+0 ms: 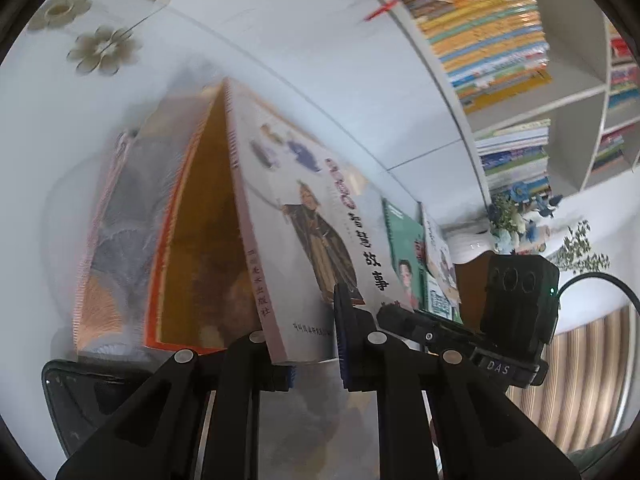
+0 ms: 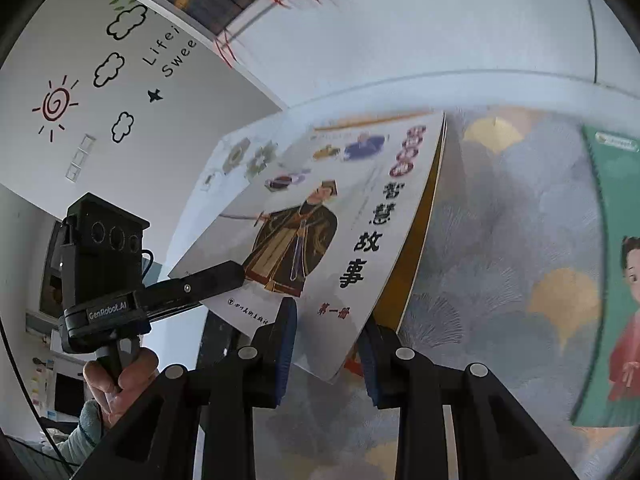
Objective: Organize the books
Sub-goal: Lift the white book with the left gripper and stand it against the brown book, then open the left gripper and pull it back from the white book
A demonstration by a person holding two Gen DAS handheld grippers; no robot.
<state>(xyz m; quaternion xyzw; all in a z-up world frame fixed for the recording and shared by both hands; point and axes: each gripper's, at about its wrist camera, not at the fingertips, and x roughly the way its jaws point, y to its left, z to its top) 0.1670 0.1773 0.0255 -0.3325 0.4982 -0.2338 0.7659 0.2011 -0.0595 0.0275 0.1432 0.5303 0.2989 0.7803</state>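
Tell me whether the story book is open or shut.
Open: the story book's front cover stands apart from the pages, leaving a yellow wedge-shaped gap.

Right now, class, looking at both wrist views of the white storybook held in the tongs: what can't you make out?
- Left wrist view: the orange-edged book beside the white storybook is motion-blurred, its cover unreadable.
- Left wrist view: spine titles on the shelved books are too small.
- Right wrist view: the green book is cut off by the right edge.

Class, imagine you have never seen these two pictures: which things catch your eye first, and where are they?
First, the white storybook with a robed swordsman on its cover, raised mid-frame and gripped along its lower edge by both the left claw and right claw. Next, colourful book stacks in the white shelf, upper right of the left view.
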